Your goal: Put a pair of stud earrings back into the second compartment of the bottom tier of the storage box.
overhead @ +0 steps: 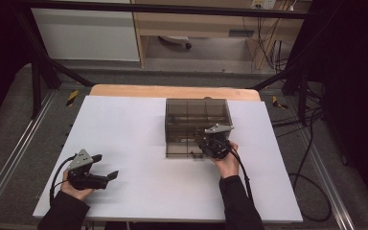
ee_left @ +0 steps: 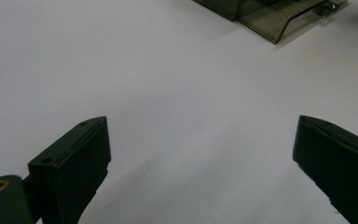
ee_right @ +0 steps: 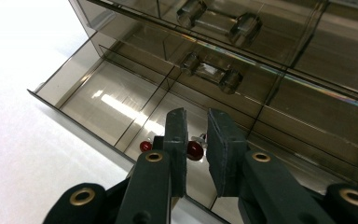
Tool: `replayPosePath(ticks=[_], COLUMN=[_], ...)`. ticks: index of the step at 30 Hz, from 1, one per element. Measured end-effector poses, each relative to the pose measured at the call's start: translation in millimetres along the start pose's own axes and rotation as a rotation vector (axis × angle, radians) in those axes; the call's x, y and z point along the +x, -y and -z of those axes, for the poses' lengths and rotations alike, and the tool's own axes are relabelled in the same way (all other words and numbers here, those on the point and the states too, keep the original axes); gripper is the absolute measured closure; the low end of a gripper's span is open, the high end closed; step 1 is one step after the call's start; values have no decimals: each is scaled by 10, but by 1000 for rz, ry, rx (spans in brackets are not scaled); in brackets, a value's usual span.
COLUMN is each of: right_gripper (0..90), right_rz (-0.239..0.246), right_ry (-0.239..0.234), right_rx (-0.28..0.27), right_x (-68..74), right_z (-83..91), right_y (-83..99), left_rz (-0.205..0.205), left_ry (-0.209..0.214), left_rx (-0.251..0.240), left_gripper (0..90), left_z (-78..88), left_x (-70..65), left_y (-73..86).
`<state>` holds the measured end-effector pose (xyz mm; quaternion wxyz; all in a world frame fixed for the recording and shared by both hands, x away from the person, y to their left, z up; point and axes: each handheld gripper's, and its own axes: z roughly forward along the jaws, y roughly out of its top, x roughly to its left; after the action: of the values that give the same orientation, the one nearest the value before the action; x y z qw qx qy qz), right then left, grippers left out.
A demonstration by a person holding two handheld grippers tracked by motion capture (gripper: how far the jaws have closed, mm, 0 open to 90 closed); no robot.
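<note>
Nearest the person, at about seven o'clock on the white surface [overhead: 139, 143], the left hand-held gripper [overhead: 106, 167] rests in a hand low over the sheet. Its jaws stand wide apart with nothing between them, and the left gripper view shows bare white between the two black pads [ee_left: 81, 158].

Farther in, at about four o'clock from the middle of the surface, the right hand-held gripper [overhead: 206, 149] sits at the front edge of a smoky clear drawer box [overhead: 196, 115]. Its grey plate lies on top and the cable trails back along the sleeve.

In the right gripper view the right hand-held gripper [ee_right: 196, 135] has its jaws drawn close together, a narrow gap left between the pads. It hangs over the box's lowest drawer [ee_right: 102, 98], which is pulled out toward the camera. In that gap sit small dark red round pieces [ee_right: 195, 150] with a bit of silver metal; another red piece lies just left of the left jaw. Whether the pads pinch them or only hover above, I cannot tell.

Beyond, toward twelve o'clock, the upper drawers stand closed, each with a clear handle [ee_right: 210, 73].
</note>
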<state>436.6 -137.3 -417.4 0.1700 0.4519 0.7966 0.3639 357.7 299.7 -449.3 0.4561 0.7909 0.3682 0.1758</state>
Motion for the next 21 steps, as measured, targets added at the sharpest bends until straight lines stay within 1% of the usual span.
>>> replayPosePath(ticks=[5, 7, 8, 11, 17, 21], right_gripper=[784, 783, 783, 783, 782, 780], right_rz=[-5, 1, -6, 8, 3, 9], right_ry=[-2, -4, -3, -3, 0, -3], right_rx=[5, 12, 12, 18, 31, 38], right_x=[5, 1, 6, 9, 5, 7], right_z=[-68, -93, -105, -125, -178, -207], right_y=[13, 22, 25, 30, 47, 56], left_rz=[0, 1, 1, 1, 1, 2], left_ry=[0, 0, 0, 0, 0, 0], left_rx=[0, -1, -1, 0, -2, -2], left_gripper=[43, 43, 43, 43, 43, 43], left_z=[0, 1, 1, 1, 1, 2], left_x=[0, 1, 1, 1, 1, 1], left_y=[0, 0, 0, 0, 0, 0])
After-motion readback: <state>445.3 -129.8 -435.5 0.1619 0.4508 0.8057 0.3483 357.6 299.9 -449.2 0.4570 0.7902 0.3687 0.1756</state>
